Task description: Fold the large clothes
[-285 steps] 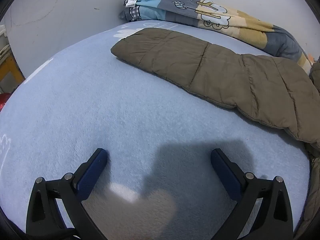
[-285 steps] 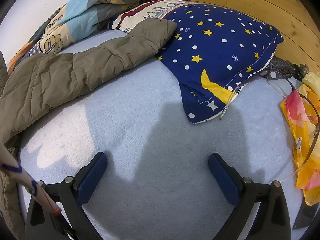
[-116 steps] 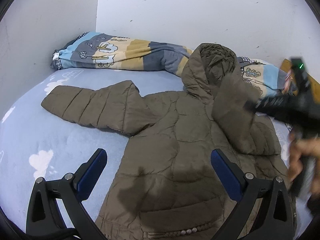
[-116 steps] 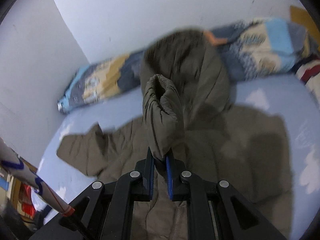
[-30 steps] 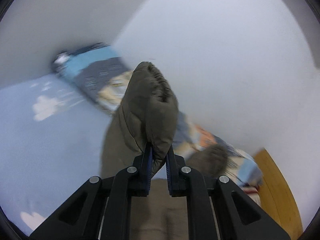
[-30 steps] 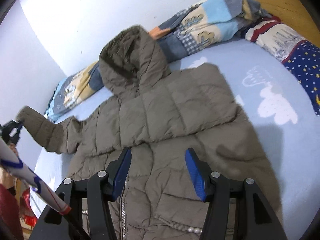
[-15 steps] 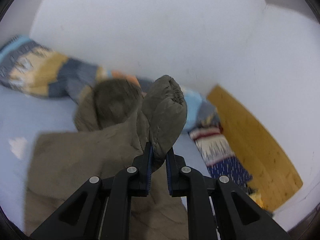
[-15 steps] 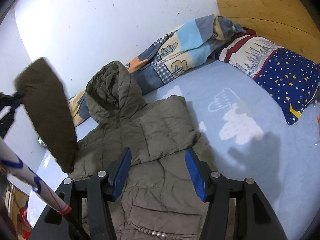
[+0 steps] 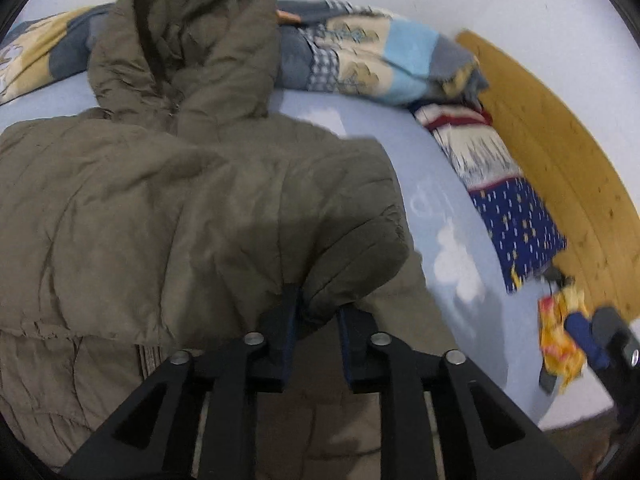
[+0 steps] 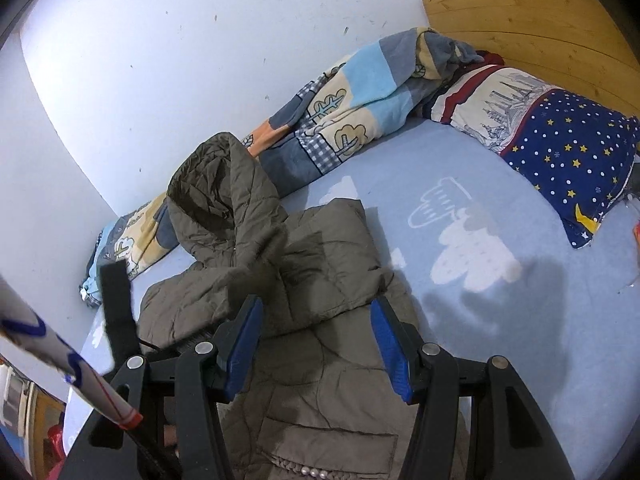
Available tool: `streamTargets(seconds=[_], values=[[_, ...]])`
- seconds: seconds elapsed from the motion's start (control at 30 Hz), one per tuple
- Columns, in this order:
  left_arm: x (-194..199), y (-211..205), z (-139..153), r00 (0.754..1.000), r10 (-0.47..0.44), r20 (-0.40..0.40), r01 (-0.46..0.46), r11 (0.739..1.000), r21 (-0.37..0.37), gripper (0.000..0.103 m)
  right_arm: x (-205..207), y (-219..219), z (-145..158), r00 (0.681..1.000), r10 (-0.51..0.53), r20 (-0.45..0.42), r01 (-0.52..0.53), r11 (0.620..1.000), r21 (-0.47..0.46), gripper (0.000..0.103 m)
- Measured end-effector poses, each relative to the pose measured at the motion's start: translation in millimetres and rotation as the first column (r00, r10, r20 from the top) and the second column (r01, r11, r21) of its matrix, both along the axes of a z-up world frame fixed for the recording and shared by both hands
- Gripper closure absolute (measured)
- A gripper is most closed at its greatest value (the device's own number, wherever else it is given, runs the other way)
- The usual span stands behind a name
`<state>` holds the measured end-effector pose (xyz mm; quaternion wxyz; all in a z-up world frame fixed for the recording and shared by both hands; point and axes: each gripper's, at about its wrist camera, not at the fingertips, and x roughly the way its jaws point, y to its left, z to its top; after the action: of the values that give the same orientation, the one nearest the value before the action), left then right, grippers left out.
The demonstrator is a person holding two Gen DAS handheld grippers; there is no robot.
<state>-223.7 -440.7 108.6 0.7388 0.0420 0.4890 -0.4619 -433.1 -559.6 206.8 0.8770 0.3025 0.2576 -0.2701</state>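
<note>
An olive-brown hooded puffer jacket [image 9: 160, 200] lies front up on the light blue bed [image 9: 452, 240], hood [image 9: 192, 40] toward the wall. My left gripper [image 9: 316, 312] is shut on the cuff of the jacket's sleeve [image 9: 352, 256], which now lies folded across the jacket's chest. In the right wrist view the jacket [image 10: 312, 288] sits below my right gripper [image 10: 316, 340], which is open and empty above its middle. The other sleeve is folded over the front too.
A patchwork quilt [image 10: 352, 108] is bunched along the white wall. A starry blue pillow [image 10: 560, 152] and a wooden headboard [image 10: 520, 20] stand at the right. A yellow-red cloth [image 9: 560, 332] lies at the bed's right edge.
My left gripper has carried the sleeve cuff from high in the air down across the jacket's chest. The right gripper has stayed open above the jacket.
</note>
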Motion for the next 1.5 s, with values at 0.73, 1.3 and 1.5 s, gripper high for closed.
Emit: streamTargets(seconds=[0.73, 1.3, 1.5], values=[[128, 131, -40, 0.944, 0.275, 0.184, -0.3, 0.945, 0.129, 0.048, 144, -7, -104, 0.934, 0.218, -0.282, -0.217, 0.976, 0.032, 0.052], [36, 194, -2, 0.944, 0.275, 0.183, -0.299, 0.946, 0.123, 0.047, 117, 41, -67, 0.924, 0.285, -0.255, -0.29, 0.957, 0.017, 0.052], [3, 229, -19, 0.945, 0.296, 0.143, -0.316, 0.937, 0.15, 0.047, 87, 60, -62, 0.911, 0.249, -0.33, -0.287, 0.955, -0.073, 0.052]])
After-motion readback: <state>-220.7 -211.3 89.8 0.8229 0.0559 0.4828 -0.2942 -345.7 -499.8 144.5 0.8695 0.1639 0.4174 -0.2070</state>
